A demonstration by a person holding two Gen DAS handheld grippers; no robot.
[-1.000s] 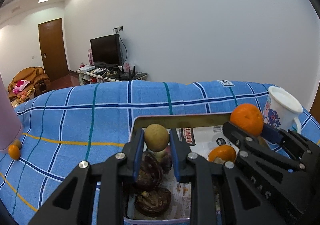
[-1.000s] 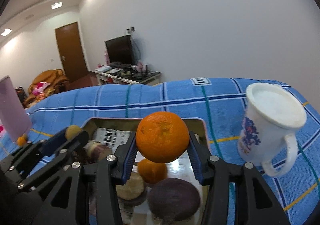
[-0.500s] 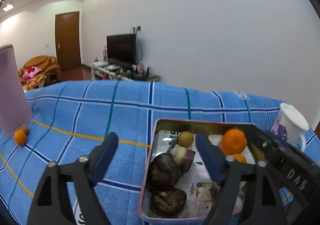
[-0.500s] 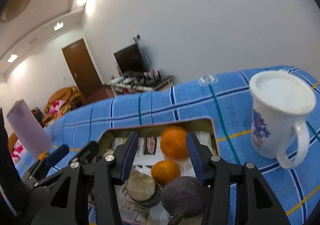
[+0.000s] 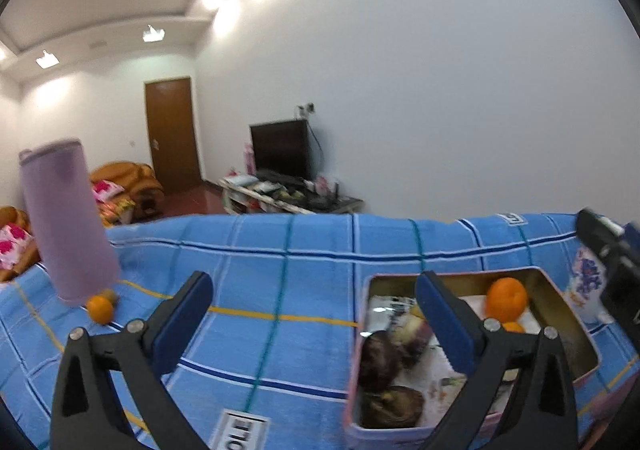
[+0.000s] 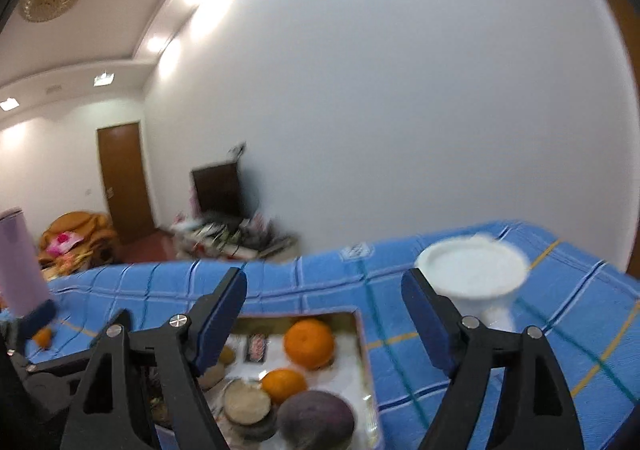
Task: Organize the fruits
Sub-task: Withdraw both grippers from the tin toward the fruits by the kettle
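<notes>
A pink-walled metal tin (image 5: 560,282) sits on the blue checked cloth and holds several fruits. An orange (image 5: 506,298) lies at its far end, also in the right wrist view (image 6: 309,344), with a smaller orange (image 6: 284,385) and a dark purple fruit (image 6: 316,420) nearer me. Dark brown fruits (image 5: 378,360) lie at its left. My left gripper (image 5: 316,324) is open and empty, raised left of the tin. My right gripper (image 6: 324,320) is open and empty above the tin (image 6: 362,334). A small orange (image 5: 99,309) and a small brownish fruit lie by a purple tumbler.
A purple tumbler (image 5: 66,226) stands at the cloth's left. A white mug with a blue pattern (image 6: 476,282) stands just right of the tin. A TV stand, a door and a sofa are behind the table.
Both grippers opened. The left let go of the small green-brown fruit, the right let go of the orange; both fruits now lie in the tin. Both grippers rose and drew back.
</notes>
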